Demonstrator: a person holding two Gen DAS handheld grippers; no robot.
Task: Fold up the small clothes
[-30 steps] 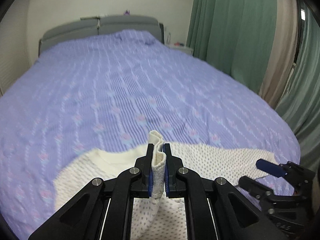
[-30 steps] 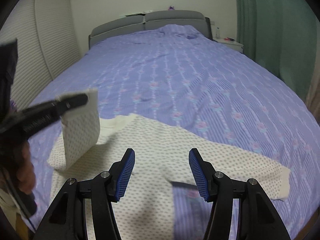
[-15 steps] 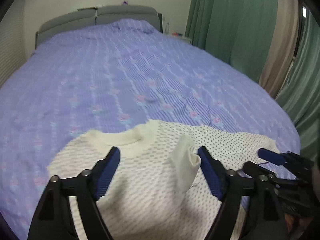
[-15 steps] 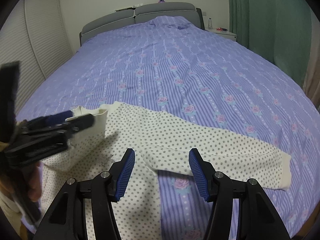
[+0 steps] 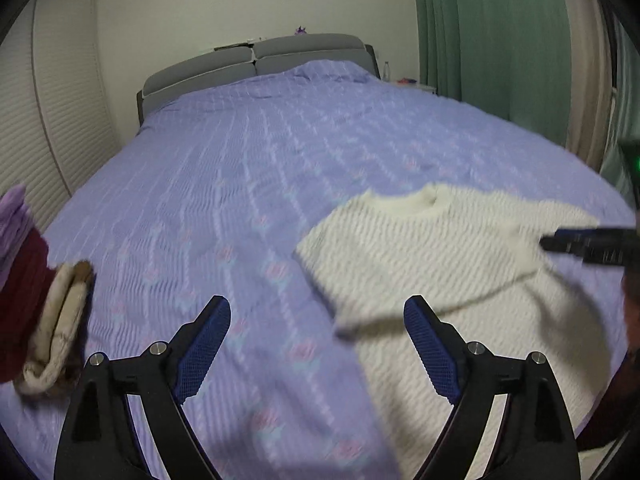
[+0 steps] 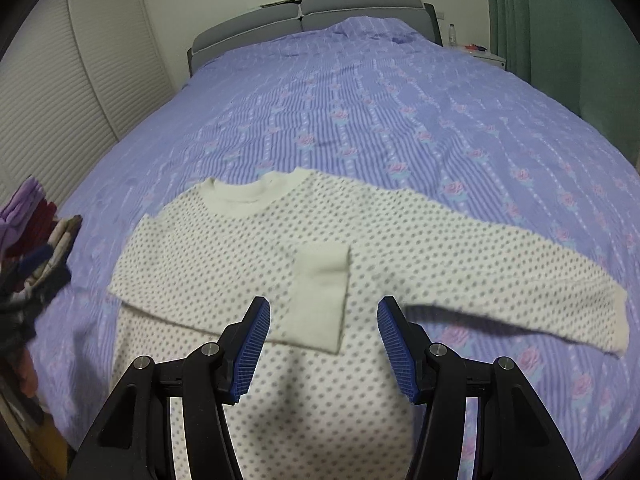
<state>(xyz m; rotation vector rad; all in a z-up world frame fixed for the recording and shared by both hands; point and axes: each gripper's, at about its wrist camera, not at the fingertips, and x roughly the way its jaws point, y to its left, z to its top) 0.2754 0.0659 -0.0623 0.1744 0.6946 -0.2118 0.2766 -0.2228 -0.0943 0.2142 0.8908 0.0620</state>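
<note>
A cream dotted top (image 6: 248, 248) lies flat on the bed (image 6: 360, 112), one sleeve folded across its chest, cuff (image 6: 316, 296) plain cream. Left gripper (image 5: 316, 344) and right gripper (image 6: 320, 344) both gape empty; the left view is blurred, perhaps beside the top.

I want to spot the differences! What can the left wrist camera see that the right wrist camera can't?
Only the left wrist view shows the open left gripper up close over bare bedspread, plus tall green curtains.

Only the right wrist view shows the open right gripper up close and the sleeve's plain cream cuff folded onto the top's chest.

Both show the cream dotted long-sleeved top on the purple flowered bedspread, the grey padded headboard and a pile of folded clothes.
</note>
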